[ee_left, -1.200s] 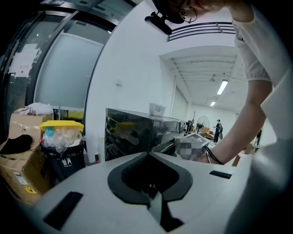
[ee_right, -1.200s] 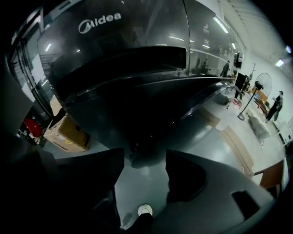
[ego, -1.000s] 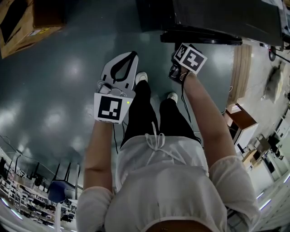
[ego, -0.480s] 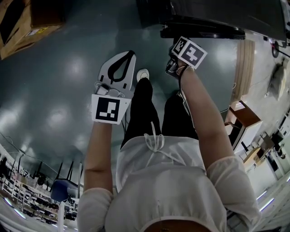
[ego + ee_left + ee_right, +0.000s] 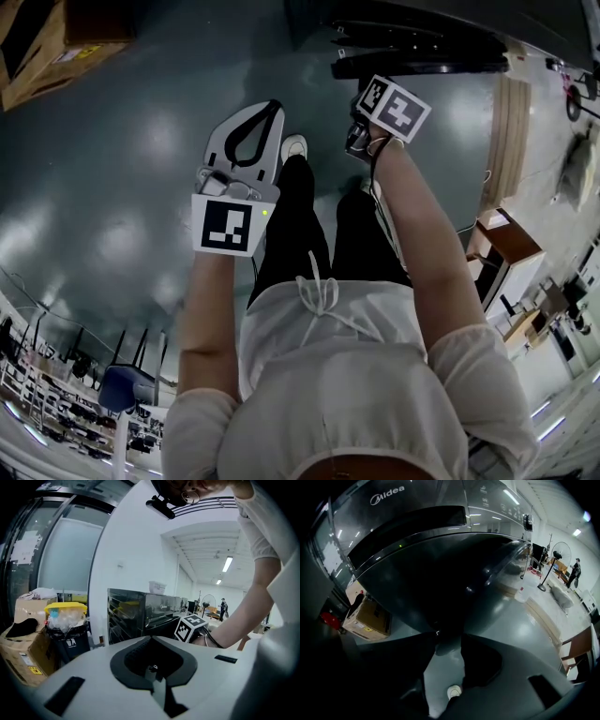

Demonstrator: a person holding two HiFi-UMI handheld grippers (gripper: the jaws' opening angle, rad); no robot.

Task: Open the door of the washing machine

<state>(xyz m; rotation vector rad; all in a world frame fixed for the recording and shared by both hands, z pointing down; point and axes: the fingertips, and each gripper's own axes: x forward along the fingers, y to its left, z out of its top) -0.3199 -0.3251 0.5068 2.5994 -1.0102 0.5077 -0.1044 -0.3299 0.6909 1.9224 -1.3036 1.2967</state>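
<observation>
Right gripper (image 5: 449, 637) jaws half-parted, just been closing, and I see only floor (image 5: 443, 673) between them. Washing machine door (image 5: 440, 573) sits at their 12 o'clock. Left gripper (image 5: 151, 639) jaws clenched, empty

We read one brand only — "Midea", in pale letters on the dark upper front of the washing machine (image 5: 440, 559), near the top of the right gripper view. The small marks along its control strip are too fine for us to read. In the left gripper view the black waste bin (image 5: 70, 644) bears a small white pictogram, and the cardboard box (image 5: 26, 660) beside it carries a yellow label — its print is illegible. The paper sheets (image 5: 21, 550) on the glass wall are unreadable too.
</observation>
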